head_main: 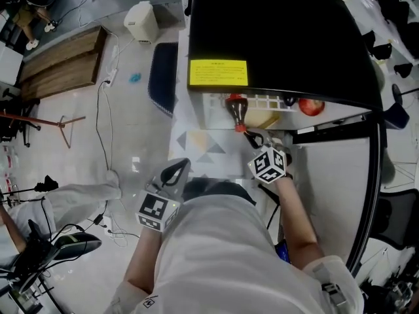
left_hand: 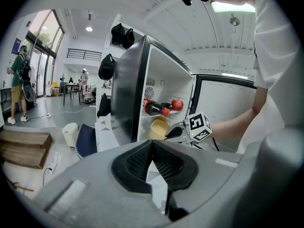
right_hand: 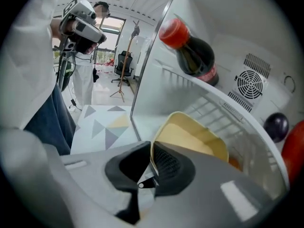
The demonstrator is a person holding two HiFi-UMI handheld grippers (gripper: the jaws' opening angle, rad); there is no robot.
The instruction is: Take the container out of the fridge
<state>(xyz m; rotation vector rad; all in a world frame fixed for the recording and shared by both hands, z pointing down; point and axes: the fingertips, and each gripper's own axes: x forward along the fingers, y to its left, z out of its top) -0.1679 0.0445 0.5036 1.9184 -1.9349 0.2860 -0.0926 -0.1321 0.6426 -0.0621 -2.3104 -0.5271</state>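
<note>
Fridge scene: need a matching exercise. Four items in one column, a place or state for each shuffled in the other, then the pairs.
Column A
1. bottle
2. yellow container
3. left gripper
4. red fruit

Column B
a. rim pinched between the right gripper's jaws
b. outside the fridge, jaws together, nothing between them
c. lying on its side on the wire shelf, red cap outward
d. round, further along that shelf from the bottle

Pairs: 1-c, 2-a, 3-b, 4-d
</note>
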